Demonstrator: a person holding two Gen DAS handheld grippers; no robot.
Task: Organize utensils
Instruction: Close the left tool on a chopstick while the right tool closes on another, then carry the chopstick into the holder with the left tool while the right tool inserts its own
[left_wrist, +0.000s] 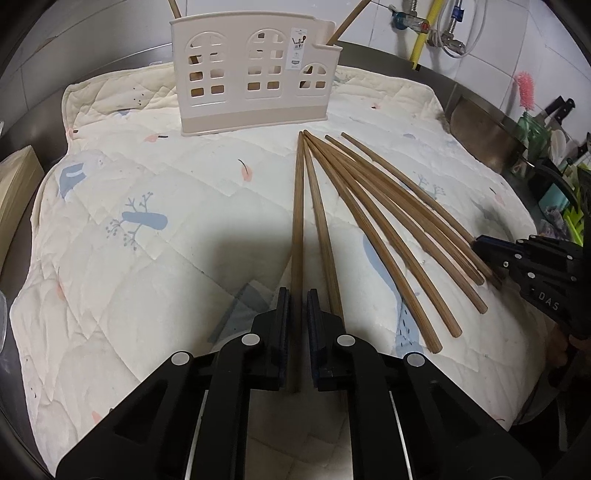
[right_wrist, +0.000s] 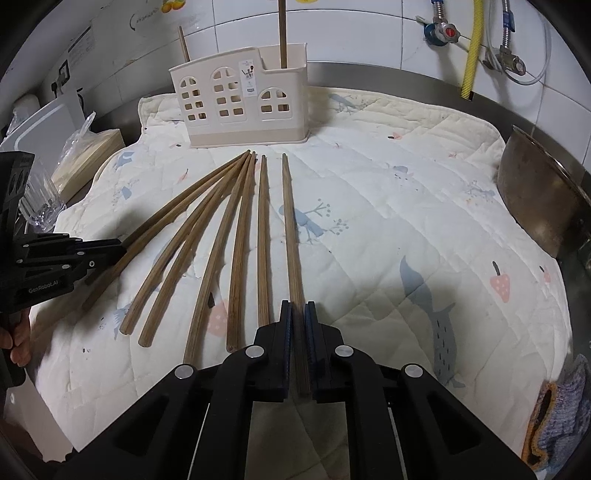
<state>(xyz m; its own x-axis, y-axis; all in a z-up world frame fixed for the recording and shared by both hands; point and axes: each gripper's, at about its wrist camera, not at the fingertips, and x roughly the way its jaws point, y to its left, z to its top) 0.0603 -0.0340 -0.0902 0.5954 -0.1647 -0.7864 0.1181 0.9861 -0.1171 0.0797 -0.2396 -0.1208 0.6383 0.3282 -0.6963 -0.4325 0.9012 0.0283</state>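
Left gripper (left_wrist: 298, 295): jaws clamped on leftmost chopstick (left_wrist: 297, 206). Right gripper (right_wrist: 297, 306): jaws clamped on rightmost chopstick (right_wrist: 290, 221). Other chopsticks (right_wrist: 236, 251) fanned between on quilted mat (right_wrist: 388, 206), tips near beige holder (right_wrist: 240, 107) behind.

The two thin brown wooden sticks (right_wrist: 283, 33) standing in the cream plastic utensil holder with arched window cut-outs (right_wrist: 236, 99) are hidden below its rim, and the taller one runs out of the right wrist view at the top. The small printed label (left_wrist: 296, 50) on the holder's front is too small to read. The near end of the brown bamboo chopstick (left_wrist: 297, 236) disappears between the black pads of the left gripper (left_wrist: 297, 306). At the far right, the dented metal bowl (right_wrist: 543, 192) is cut by the fisheye border, and the knitted blue and orange cloth (right_wrist: 561, 413) too.
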